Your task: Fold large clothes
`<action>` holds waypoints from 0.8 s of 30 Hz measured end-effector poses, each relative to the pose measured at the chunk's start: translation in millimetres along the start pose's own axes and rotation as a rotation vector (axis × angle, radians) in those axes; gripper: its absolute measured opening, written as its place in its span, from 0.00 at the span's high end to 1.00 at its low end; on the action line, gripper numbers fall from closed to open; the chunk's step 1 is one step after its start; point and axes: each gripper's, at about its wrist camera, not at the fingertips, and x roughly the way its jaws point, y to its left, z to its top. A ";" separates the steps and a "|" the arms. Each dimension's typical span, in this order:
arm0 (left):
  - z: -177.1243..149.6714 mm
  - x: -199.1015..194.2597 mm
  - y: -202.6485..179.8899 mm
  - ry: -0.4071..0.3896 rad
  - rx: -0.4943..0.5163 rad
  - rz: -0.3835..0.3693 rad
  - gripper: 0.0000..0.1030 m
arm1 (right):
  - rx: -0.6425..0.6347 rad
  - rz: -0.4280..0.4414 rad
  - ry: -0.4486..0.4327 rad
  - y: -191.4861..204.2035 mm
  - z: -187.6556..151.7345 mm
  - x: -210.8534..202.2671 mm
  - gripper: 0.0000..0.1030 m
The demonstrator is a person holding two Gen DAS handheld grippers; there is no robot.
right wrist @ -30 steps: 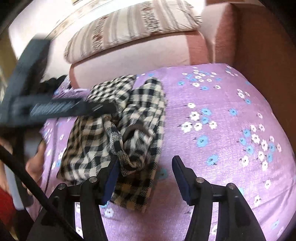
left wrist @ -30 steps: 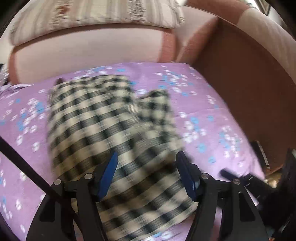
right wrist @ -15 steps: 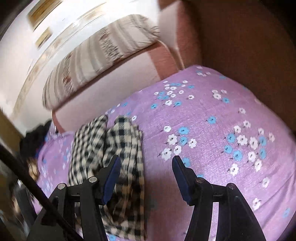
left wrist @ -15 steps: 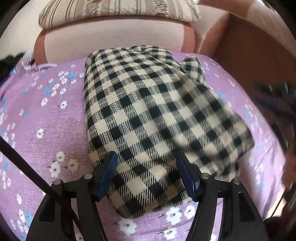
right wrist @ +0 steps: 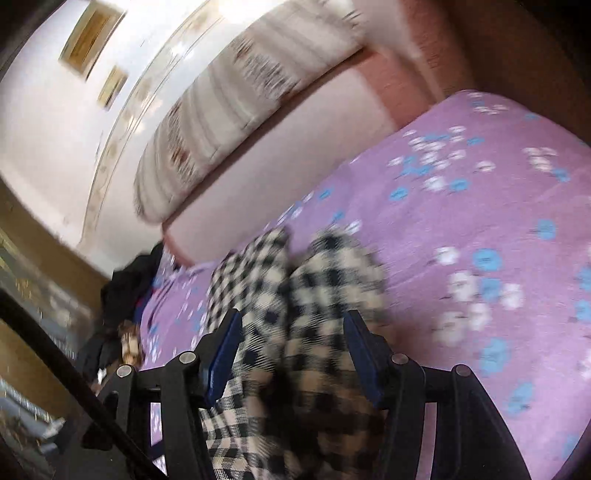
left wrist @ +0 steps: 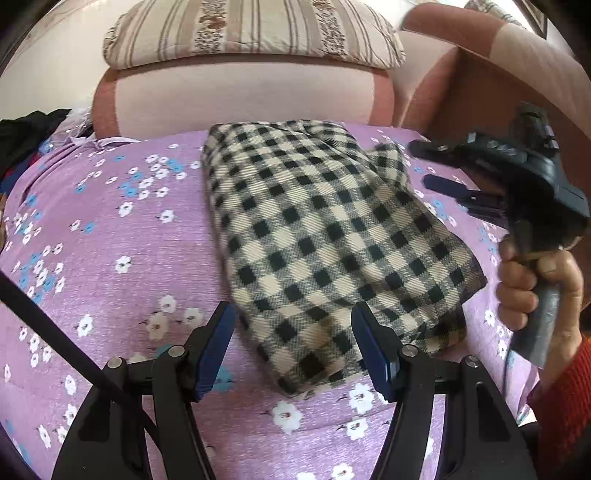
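A black-and-cream checked garment (left wrist: 325, 236) lies folded into a thick bundle on the purple flowered sheet (left wrist: 122, 258). My left gripper (left wrist: 295, 350) is open, its blue pads on either side of the bundle's near corner, not closed on it. My right gripper (left wrist: 436, 166) shows in the left wrist view at the right, held in a hand, jaws apart beside the bundle's far right edge. In the blurred right wrist view the right gripper (right wrist: 291, 354) is open with the checked garment (right wrist: 295, 288) between and beyond its pads.
A striped pillow (left wrist: 251, 33) lies on the pink sofa back (left wrist: 240, 99) behind the sheet. A brown armrest (left wrist: 491, 99) stands at the right. Dark clothes (left wrist: 26, 136) are piled at the far left edge.
The left gripper has pulled back a little from the bundle. The right gripper has swung left and closer, so the checked garment now sits between its pads.
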 end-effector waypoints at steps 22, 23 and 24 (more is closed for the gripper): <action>-3.8 -0.3 12.3 0.017 -0.051 0.008 0.38 | 0.040 -0.076 -0.005 -9.7 10.5 -2.4 0.86; -5.1 0.6 10.2 0.019 -0.045 0.008 0.38 | 0.046 -0.110 0.026 -18.8 8.1 2.3 0.84; -6.8 0.1 7.3 0.020 -0.034 0.009 0.38 | 0.054 -0.124 0.057 -26.1 5.2 7.3 0.83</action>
